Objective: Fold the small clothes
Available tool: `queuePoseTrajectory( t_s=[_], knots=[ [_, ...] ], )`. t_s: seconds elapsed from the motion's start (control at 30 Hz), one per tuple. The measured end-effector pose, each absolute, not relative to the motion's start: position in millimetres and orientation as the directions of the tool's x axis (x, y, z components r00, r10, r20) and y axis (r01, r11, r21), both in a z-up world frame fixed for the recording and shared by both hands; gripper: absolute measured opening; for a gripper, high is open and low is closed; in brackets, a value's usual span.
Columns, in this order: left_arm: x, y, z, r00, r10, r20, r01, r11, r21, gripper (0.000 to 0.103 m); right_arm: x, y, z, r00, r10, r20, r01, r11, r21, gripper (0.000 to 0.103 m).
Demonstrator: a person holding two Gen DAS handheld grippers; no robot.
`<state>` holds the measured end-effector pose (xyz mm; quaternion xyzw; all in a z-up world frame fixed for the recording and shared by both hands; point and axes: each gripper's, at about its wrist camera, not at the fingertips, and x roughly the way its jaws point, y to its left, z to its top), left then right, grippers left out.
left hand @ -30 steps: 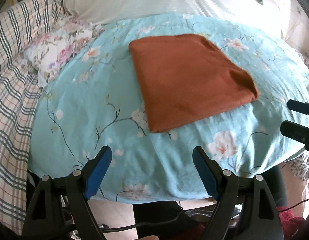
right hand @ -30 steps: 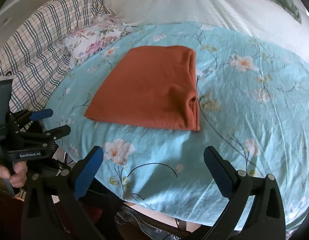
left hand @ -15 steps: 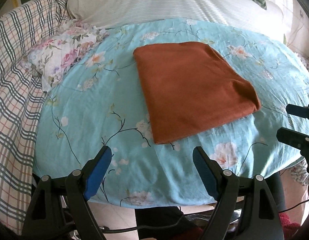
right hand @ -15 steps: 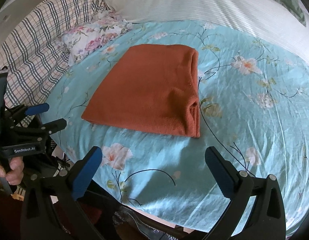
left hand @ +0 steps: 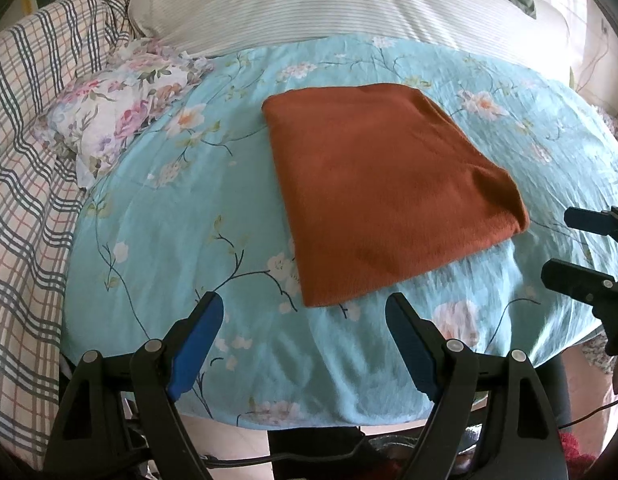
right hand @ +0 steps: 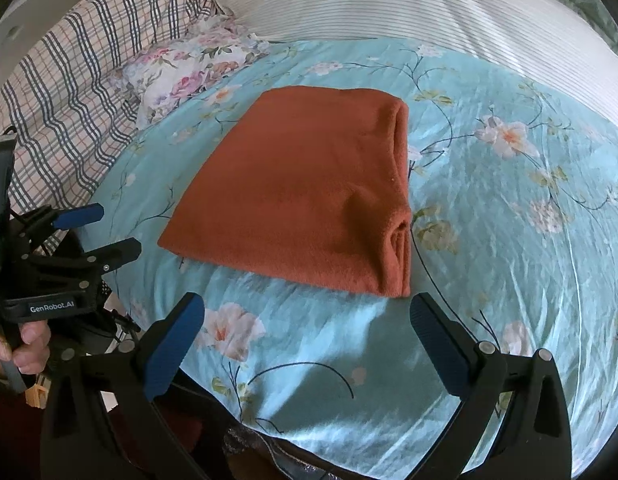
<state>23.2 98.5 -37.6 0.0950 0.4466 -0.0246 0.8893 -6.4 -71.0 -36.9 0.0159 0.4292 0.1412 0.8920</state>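
Note:
A rust-orange garment point(left hand: 385, 196) lies folded into a flat rectangle on the light-blue floral sheet point(left hand: 181, 232); it also shows in the right wrist view point(right hand: 305, 196), with its layered folded edge on the right. My left gripper point(left hand: 305, 320) is open and empty, hovering just before the garment's near corner. My right gripper point(right hand: 307, 322) is open and empty, just before the garment's near edge. Each gripper shows in the other's view: the right one point(left hand: 565, 240) at the right edge, the left one point(right hand: 99, 228) at the left edge.
A floral pillow point(left hand: 113, 112) lies left of the garment. A plaid blanket point(left hand: 21, 160) covers the far left. A white striped duvet point(left hand: 329, 4) lies behind. The bed's near edge runs just under the grippers.
Both grippers have moved forward toward the garment, which now looks larger and lower in both views. Both stay open. The garment has not moved.

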Motion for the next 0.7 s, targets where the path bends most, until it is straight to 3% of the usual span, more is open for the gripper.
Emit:
queuePoseTrajectory(
  t_s=[0.7],
  knots=[
    [46.3, 102.5, -33.8, 0.605, 0.033, -0.795, 0.12, 0.984, 0.133, 0.084, 20.5, -75.4, -39.4, 0.586, 0.272, -0.763, -0.249, 0.957, 0.15, 0.102]
  ],
)
